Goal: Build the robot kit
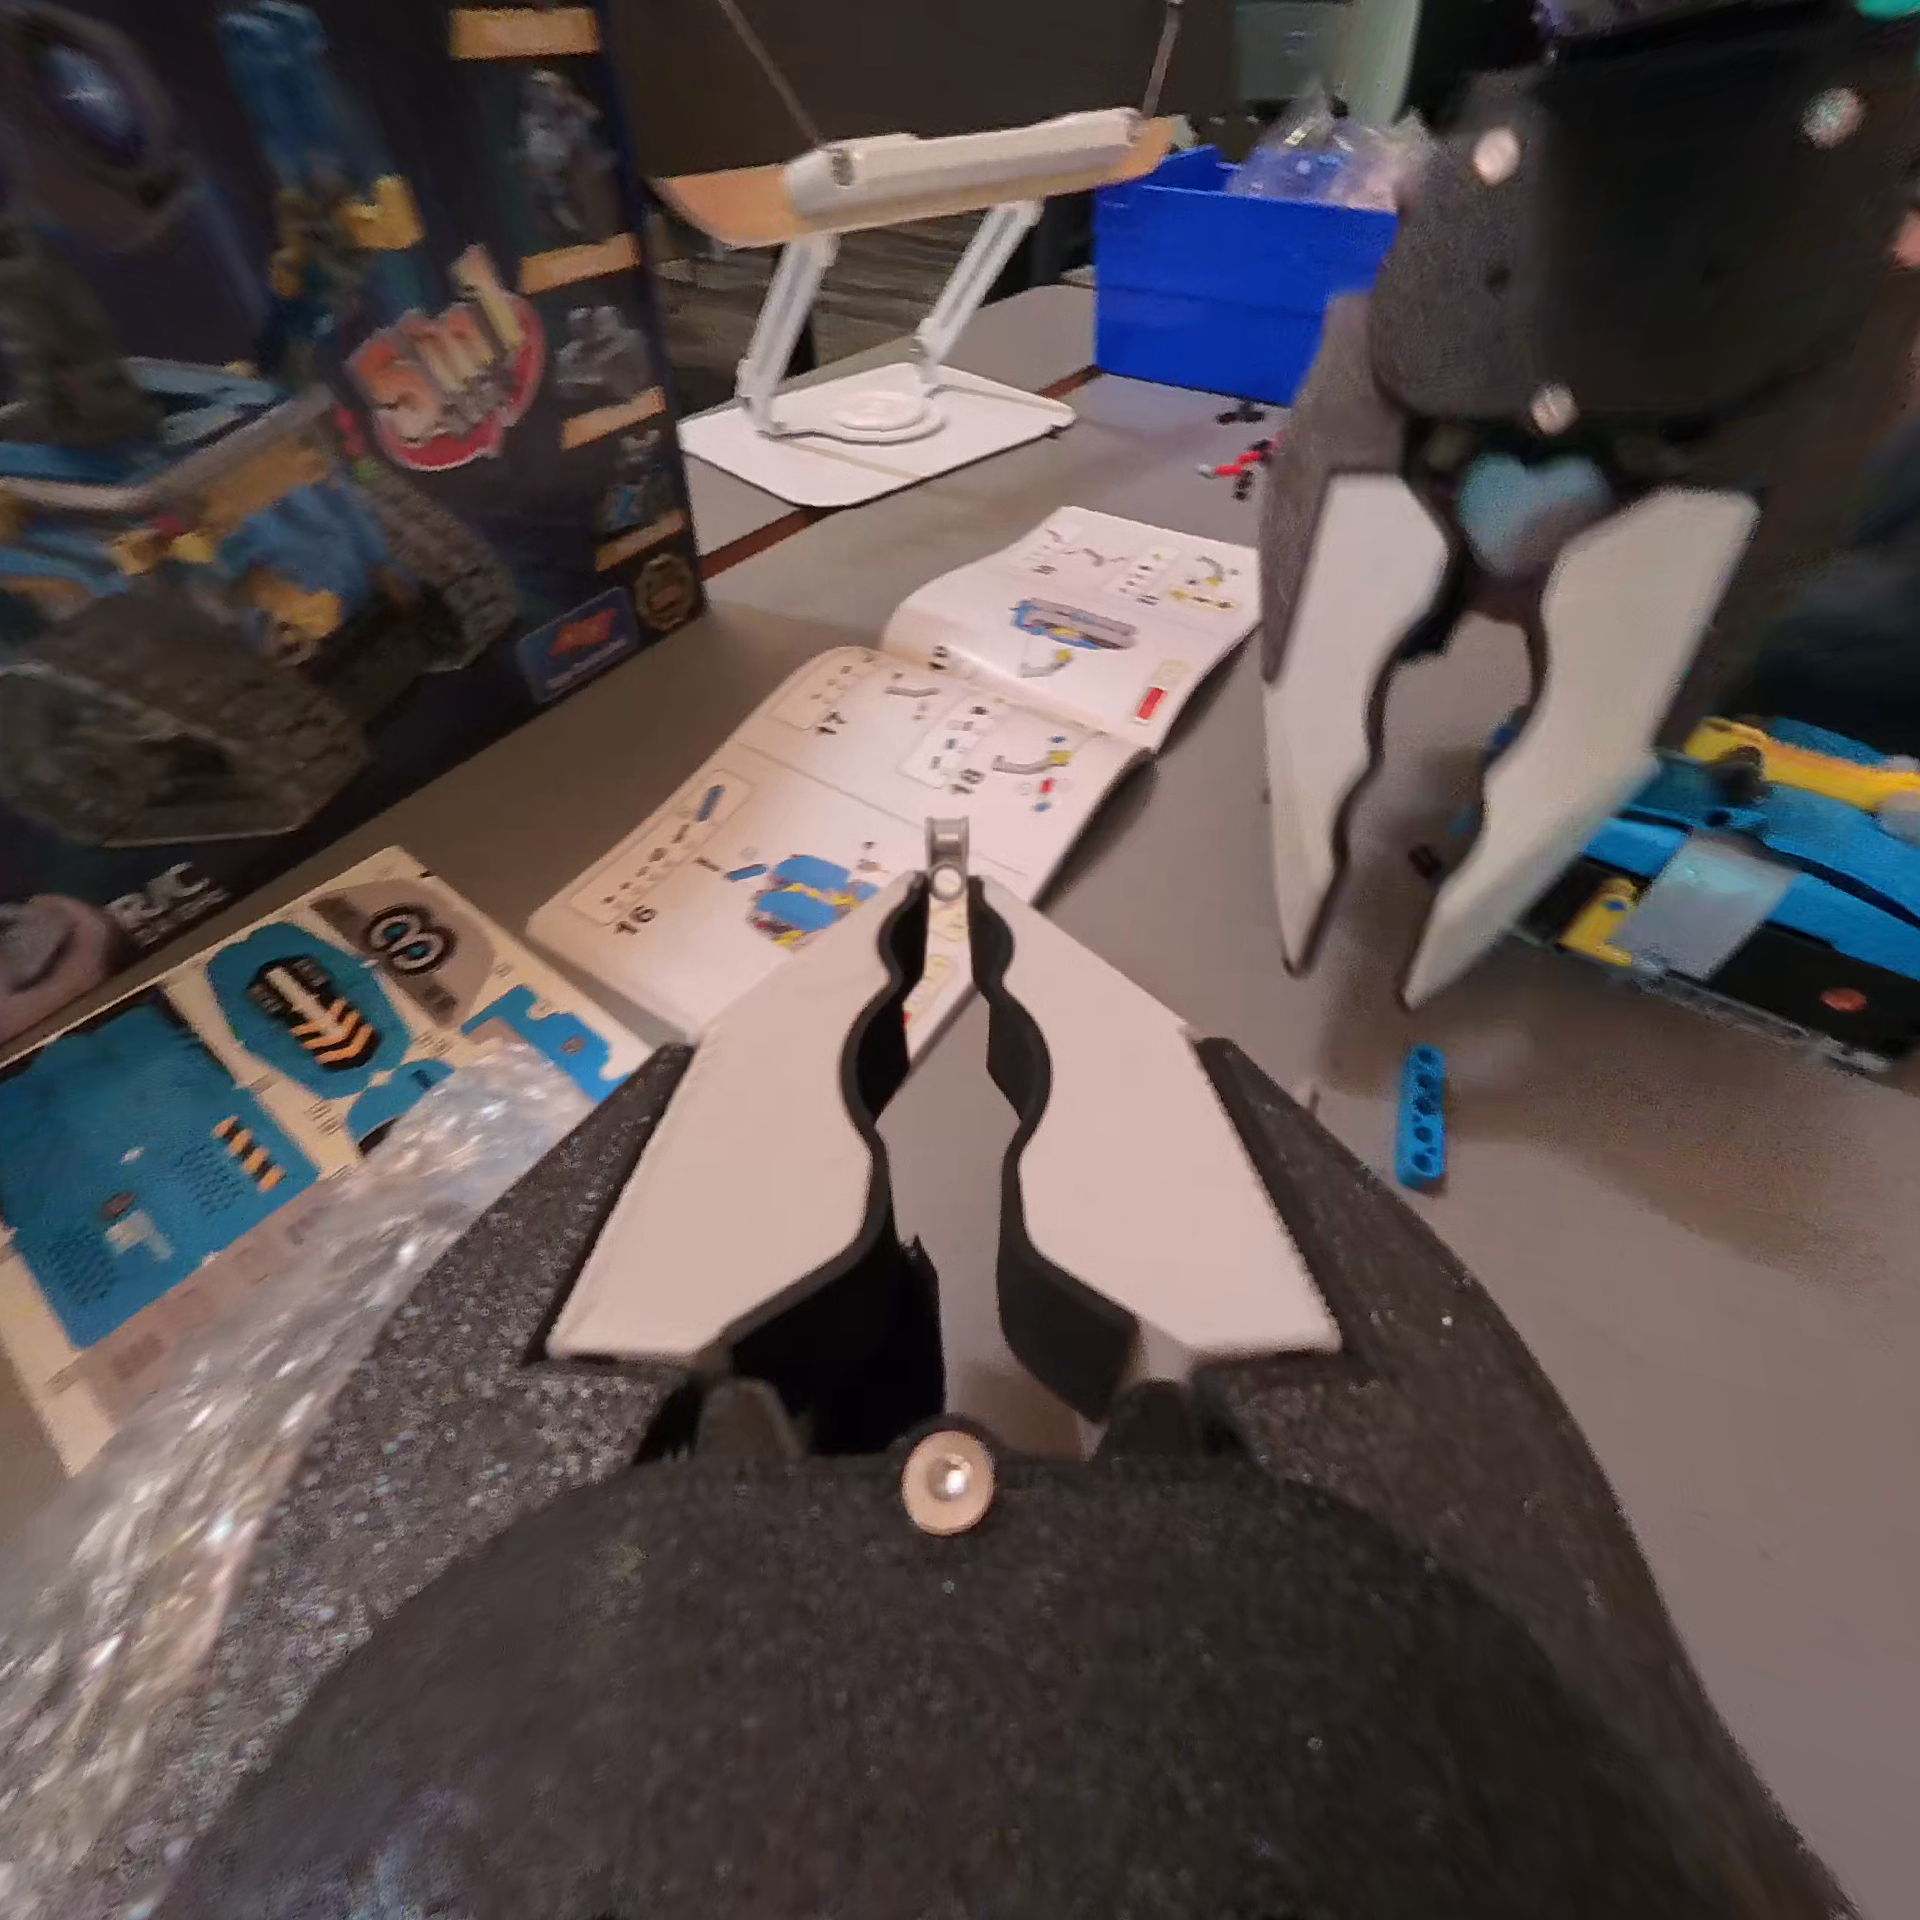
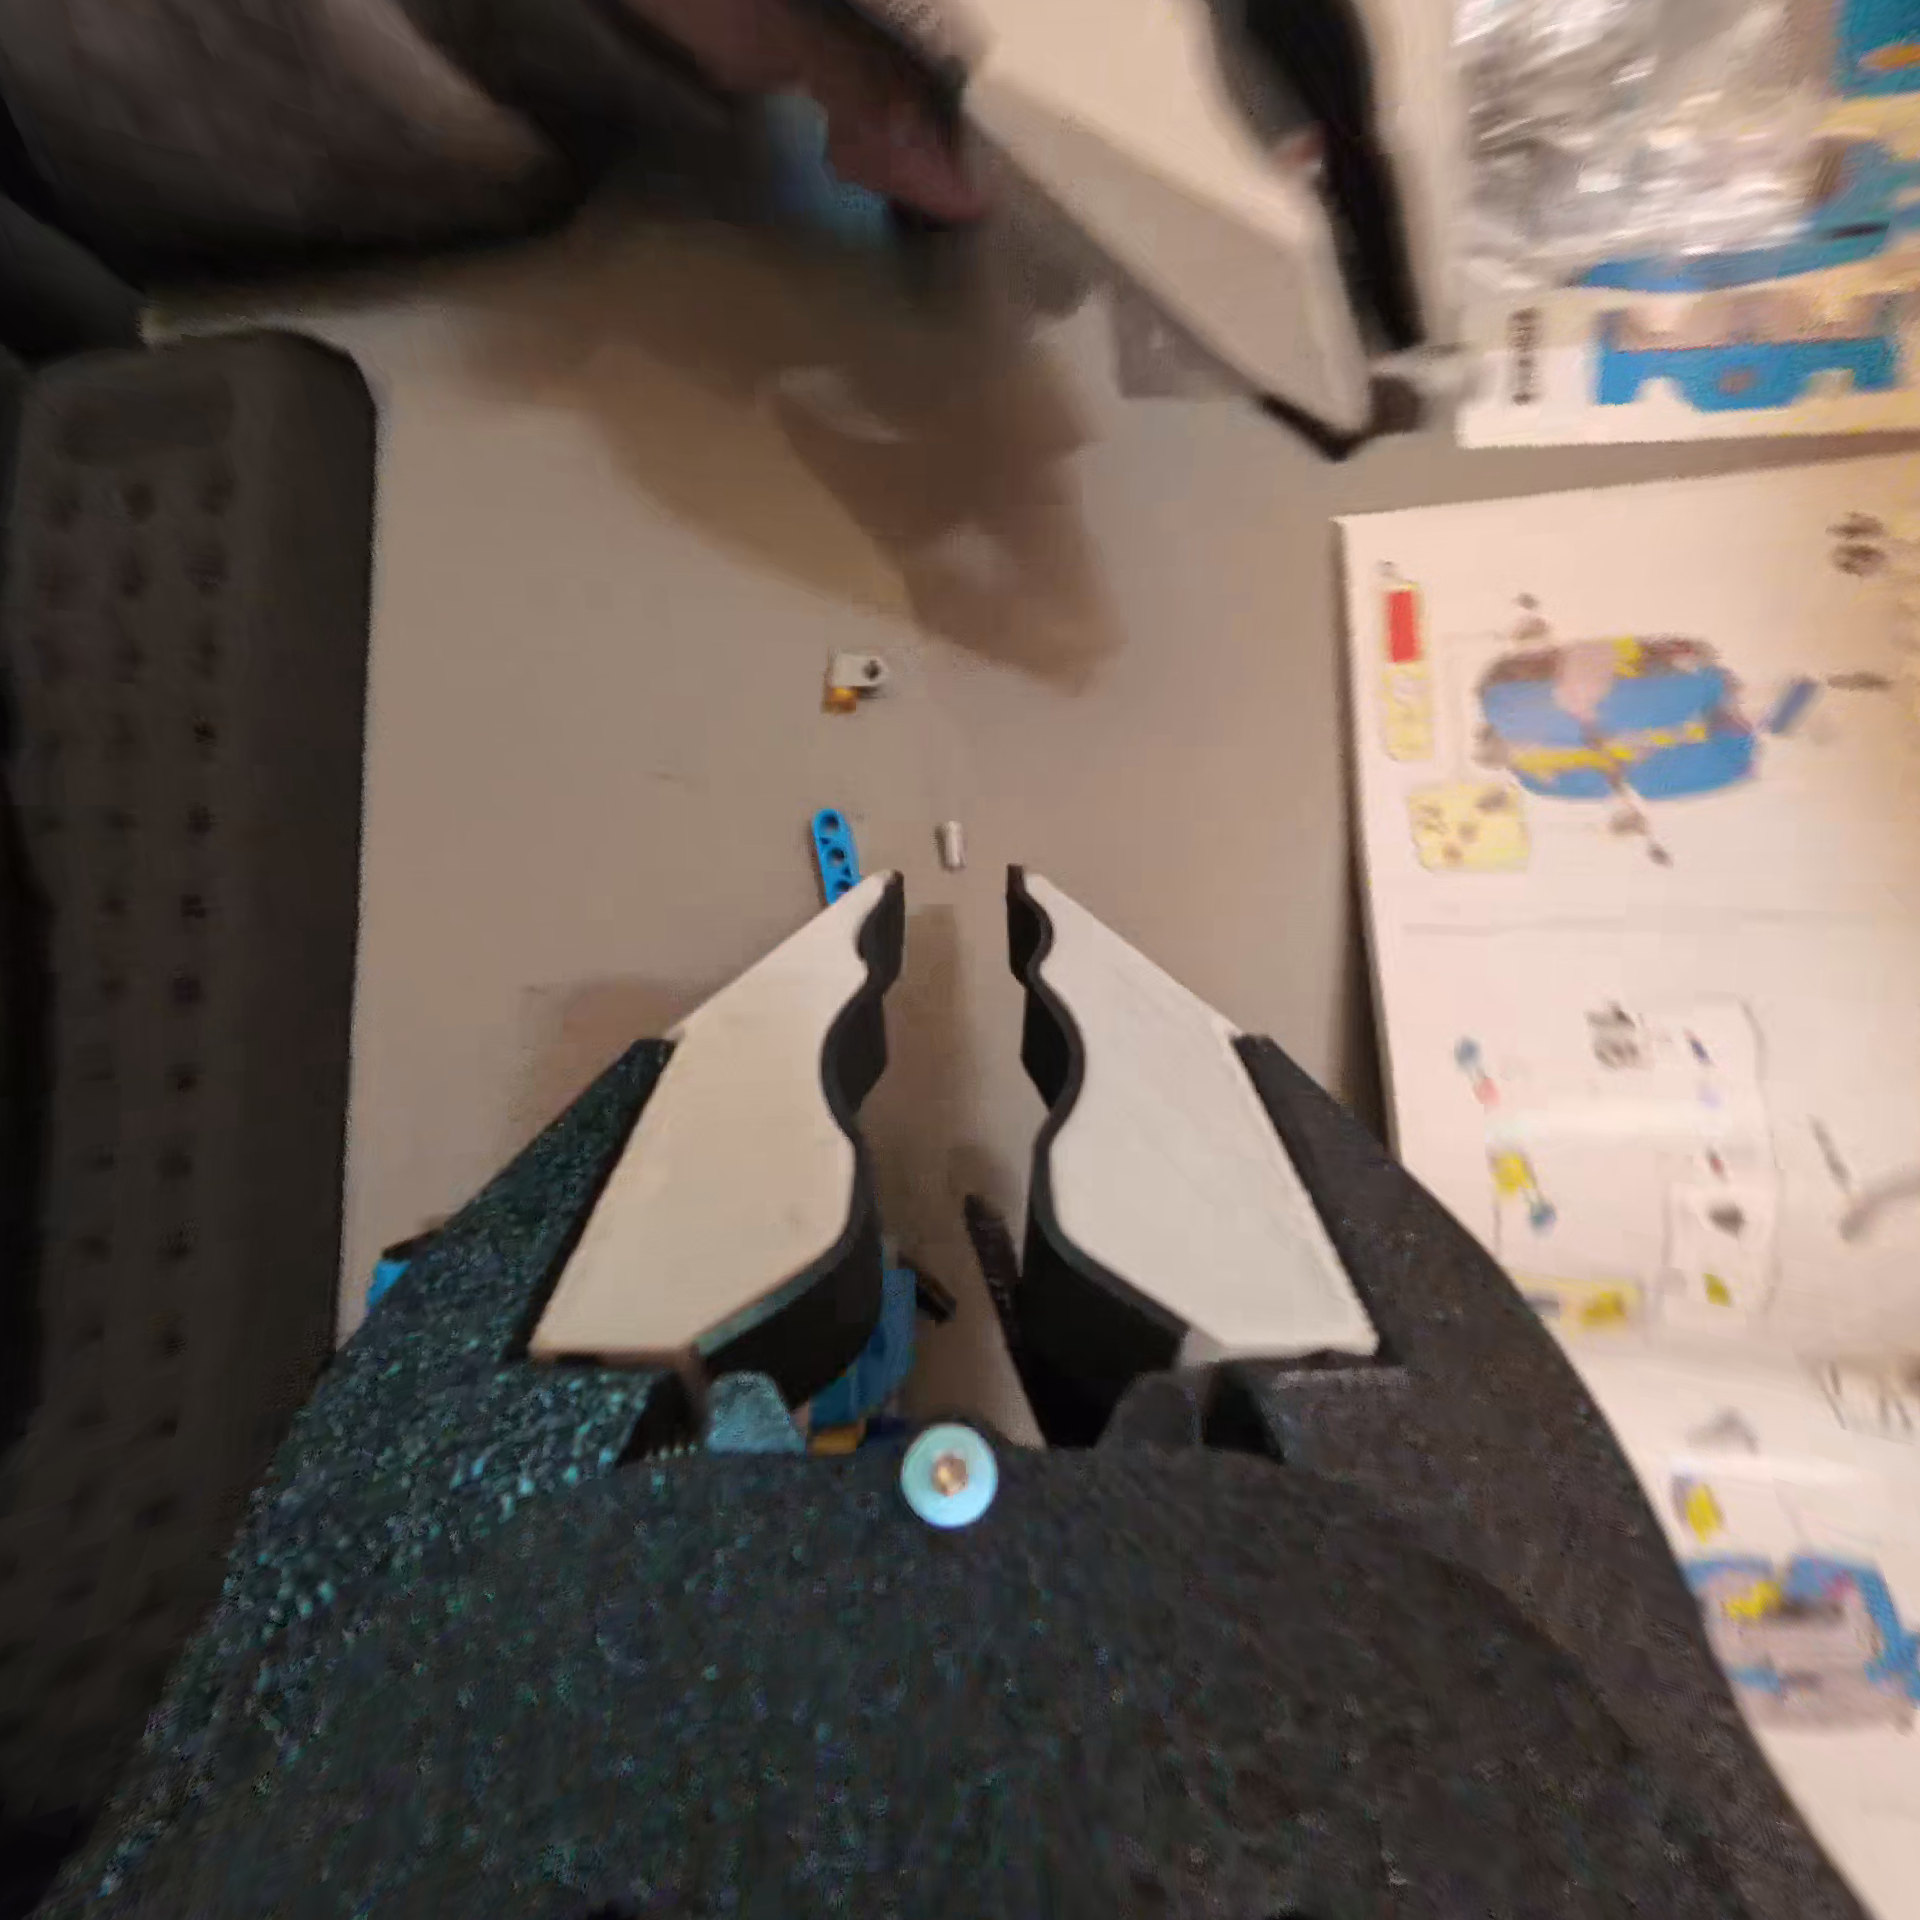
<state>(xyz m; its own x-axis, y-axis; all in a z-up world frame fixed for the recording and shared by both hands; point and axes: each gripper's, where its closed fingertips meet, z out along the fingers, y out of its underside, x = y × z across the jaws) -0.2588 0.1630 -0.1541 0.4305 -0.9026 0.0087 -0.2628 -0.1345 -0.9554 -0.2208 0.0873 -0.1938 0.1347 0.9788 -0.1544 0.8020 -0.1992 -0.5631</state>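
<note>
Above the open instruction booklet (image 1: 940, 727), the left hand-held gripper (image 1: 945, 888) pinches a small grey connector piece (image 1: 947, 854) at its tips, lifted clear of the table (image 1: 1558, 1195); the right hand-held gripper (image 2: 954, 883), parted and empty, hovers over a white peg (image 2: 951, 844) beside a blue beam (image 2: 834, 847).

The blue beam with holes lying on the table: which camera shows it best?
The left wrist view: the blue beam lies whole on the bare table. In the right wrist view, a finger of the right gripper covers its lower end.
</note>
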